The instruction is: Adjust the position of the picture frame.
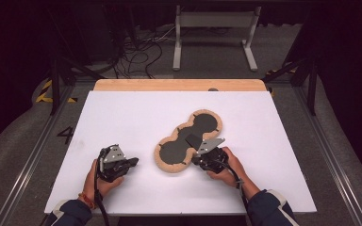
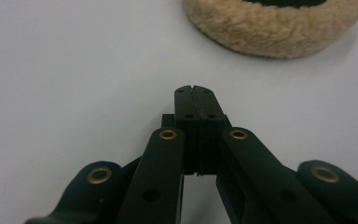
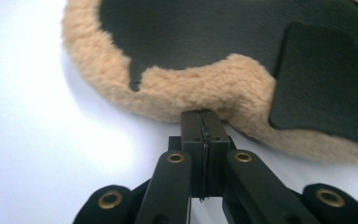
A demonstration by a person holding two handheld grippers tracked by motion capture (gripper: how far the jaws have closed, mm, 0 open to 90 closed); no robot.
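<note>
The fleece-edged pad (image 1: pixel 188 141) lies mid-counter (image 1: pixel 122 117). The right gripper (image 3: pixel 204 116) has its fingers pressed together, empty, tips at the pad's fleece rim. The left gripper (image 2: pixel 196 91) is likewise closed on nothing, over bare white surface beside the pad.

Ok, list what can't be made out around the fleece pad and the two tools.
- Right tool, right gripper view: whether its shut tips touch the fleece pad cannot be told.
- Fleece pad, left gripper view: its far part is cut off by the top edge.
- Small dark spot on the wooden strip, high view: too small to identify.
- Left tool, high view: tips too small to read.
</note>
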